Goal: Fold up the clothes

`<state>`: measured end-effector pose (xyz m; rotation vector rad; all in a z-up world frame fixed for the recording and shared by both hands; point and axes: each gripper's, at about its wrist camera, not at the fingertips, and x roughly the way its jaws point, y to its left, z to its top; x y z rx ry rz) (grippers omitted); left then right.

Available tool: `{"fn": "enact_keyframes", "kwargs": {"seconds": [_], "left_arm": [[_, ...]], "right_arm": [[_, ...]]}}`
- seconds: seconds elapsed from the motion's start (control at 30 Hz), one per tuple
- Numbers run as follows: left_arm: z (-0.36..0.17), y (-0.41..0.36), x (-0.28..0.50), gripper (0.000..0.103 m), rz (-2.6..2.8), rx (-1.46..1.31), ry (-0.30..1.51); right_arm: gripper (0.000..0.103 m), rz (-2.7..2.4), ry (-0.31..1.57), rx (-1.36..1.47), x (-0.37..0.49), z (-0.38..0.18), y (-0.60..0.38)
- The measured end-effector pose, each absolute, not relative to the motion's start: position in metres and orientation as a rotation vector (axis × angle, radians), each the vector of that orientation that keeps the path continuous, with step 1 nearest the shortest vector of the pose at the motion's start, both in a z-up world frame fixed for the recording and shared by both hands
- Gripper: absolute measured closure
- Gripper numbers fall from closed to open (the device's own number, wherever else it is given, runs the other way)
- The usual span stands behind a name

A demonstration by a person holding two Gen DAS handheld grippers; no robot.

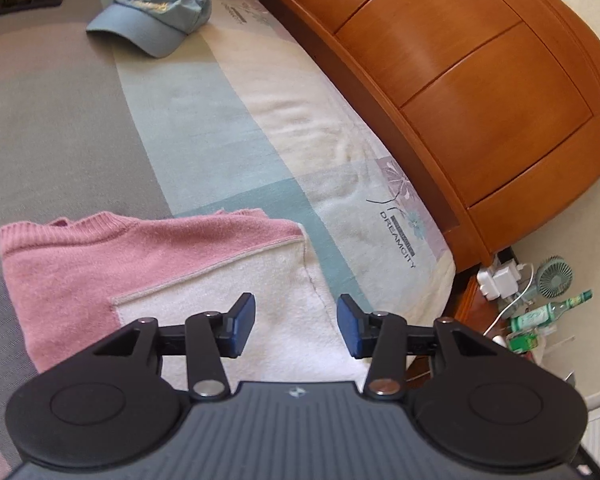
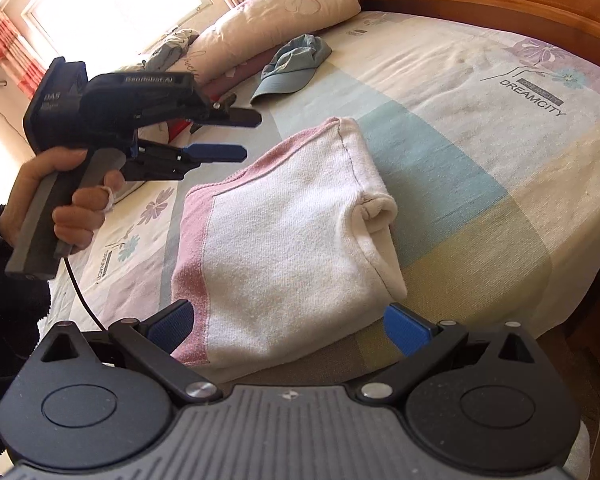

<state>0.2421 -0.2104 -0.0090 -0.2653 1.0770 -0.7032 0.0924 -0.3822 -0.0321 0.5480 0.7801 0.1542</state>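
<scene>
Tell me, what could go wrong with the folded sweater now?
1. The sweater sits near the edge of the bed, so a nudge might slide it off.
2. The right hand-held gripper stands open around its near end; closing or lifting could undo the fold.
3. The left hand-held gripper hangs open above it, holding nothing; dipping down might snag the rolled sleeve.

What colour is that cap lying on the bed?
The cap is light blue with yellow lettering, clearest in the left wrist view.

Bedroom, daylight from one side.
Bed (image 2: 480, 92) with pastel patchwork cover against curved orange wood headboard (image 1: 480, 92); bright window (image 2: 116, 4) with red-striped curtains (image 2: 16, 56); pale floor (image 1: 580, 216) beside the bed.
</scene>
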Motion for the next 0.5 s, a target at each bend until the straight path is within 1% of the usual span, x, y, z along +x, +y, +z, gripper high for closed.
{"fn": "enact_keyframes", "kwargs": {"seconds": [0.17, 0.23, 0.3, 0.5], "left_arm": [[-0.023, -0.184, 0.229, 0.058, -0.702, -0.232, 1.042], [-0.03, -0.175, 0.223, 0.056, -0.707, -0.213, 1.034], [-0.035, -0.17, 0.216, 0.051, -0.721, -0.17, 1.017], [-0.047, -0.17, 0.203, 0.048, -0.748, -0.017, 0.933]], "right_arm": [[0.0, 0.212, 0.727, 0.616, 0.091, -0.037, -0.386], [0.0, 0.227, 0.73, 0.621, 0.093, -0.04, -0.384], [0.0, 0.236, 0.735, 0.604, 0.098, -0.041, -0.379], [0.0, 0.282, 0.684, 0.533, 0.124, -0.036, -0.366]]}}
